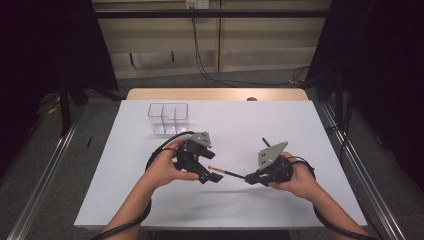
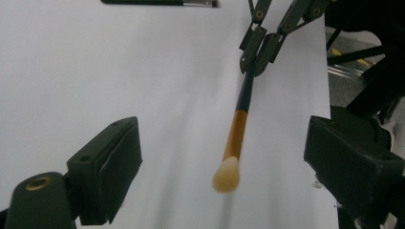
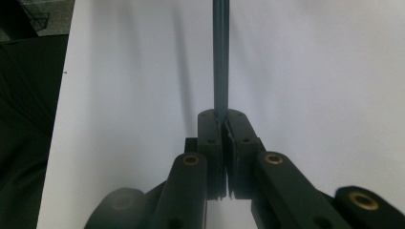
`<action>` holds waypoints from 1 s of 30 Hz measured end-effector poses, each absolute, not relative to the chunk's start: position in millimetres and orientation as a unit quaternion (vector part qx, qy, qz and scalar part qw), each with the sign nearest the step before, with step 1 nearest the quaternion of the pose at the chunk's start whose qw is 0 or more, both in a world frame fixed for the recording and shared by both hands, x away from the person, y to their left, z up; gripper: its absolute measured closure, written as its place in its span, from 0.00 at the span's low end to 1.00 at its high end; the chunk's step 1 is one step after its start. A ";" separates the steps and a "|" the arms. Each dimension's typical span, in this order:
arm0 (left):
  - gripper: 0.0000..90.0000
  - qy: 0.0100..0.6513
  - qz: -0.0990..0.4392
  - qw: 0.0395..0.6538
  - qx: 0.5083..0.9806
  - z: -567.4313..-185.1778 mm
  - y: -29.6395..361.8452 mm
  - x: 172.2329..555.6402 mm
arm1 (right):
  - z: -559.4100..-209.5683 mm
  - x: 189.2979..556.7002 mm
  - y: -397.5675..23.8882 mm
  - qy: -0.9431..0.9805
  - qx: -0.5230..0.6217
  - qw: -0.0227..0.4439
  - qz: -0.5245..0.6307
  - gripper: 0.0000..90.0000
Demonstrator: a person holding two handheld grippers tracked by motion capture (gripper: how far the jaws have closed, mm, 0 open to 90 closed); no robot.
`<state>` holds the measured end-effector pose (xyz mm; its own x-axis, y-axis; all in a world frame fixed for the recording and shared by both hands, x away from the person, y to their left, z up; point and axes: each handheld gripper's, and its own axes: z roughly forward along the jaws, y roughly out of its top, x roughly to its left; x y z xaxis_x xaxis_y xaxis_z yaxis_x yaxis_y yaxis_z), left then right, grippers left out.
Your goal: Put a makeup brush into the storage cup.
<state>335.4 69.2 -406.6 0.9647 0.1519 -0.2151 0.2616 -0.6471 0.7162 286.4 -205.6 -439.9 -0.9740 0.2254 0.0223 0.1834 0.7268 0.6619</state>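
Brush (image 2: 237, 138) hangs over the bench (image 1: 150, 200), pinched at its handle by the right tongs (image 1: 248, 178); left tongs (image 1: 216, 176) are spread around the bristles. Thin handle, so it could easily swivel or slip.

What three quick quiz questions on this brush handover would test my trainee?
1. True or false: the right gripper is shut on the makeup brush.
2. Do the left gripper's pads touch the brush? Yes or no.
3. What stands at the table's far left?
A) clear divided container
B) red bowl
C) book

Key: 1 true; 2 no, its jaws stand open either side of the bristle end; 3 A.
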 end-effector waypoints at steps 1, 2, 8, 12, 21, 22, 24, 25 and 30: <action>0.13 0.115 -0.063 0.412 0.902 -406.3 71.1 336.0 | -440.3 286.4 -205.8 0.928 0.110 0.031 0.354 0.96; 0.12 0.120 -0.061 0.423 0.896 -406.0 73.7 336.5 | -440.9 286.2 -206.5 0.927 0.113 0.030 0.356 0.96; 0.08 0.138 -0.050 0.474 0.868 -406.9 82.7 337.2 | -443.2 285.9 -207.7 0.925 0.115 0.028 0.362 0.96; 0.06 0.141 -0.044 0.495 0.856 -408.5 86.5 337.0 | -443.6 285.0 -206.5 0.922 0.112 0.029 0.369 0.96; 0.03 0.159 -0.034 0.536 0.828 -415.9 97.1 336.3 | -443.1 284.9 -202.2 0.917 0.113 0.031 0.382 0.96; 0.03 0.160 -0.030 0.543 0.824 -416.1 98.4 336.1 | -443.0 285.0 -201.8 0.916 0.112 0.033 0.384 0.96; 0.03 0.164 -0.023 0.557 0.814 -416.4 101.7 336.0 | -442.6 284.7 -201.2 0.915 0.113 0.034 0.386 0.96; 0.03 0.167 -0.024 0.563 0.809 -416.7 102.5 336.1 | -442.4 284.2 -201.0 0.914 0.115 0.034 0.388 0.96; 0.03 0.178 -0.017 0.575 0.798 -415.6 108.4 338.0 | -442.8 283.7 -201.0 0.909 0.115 0.037 0.398 0.96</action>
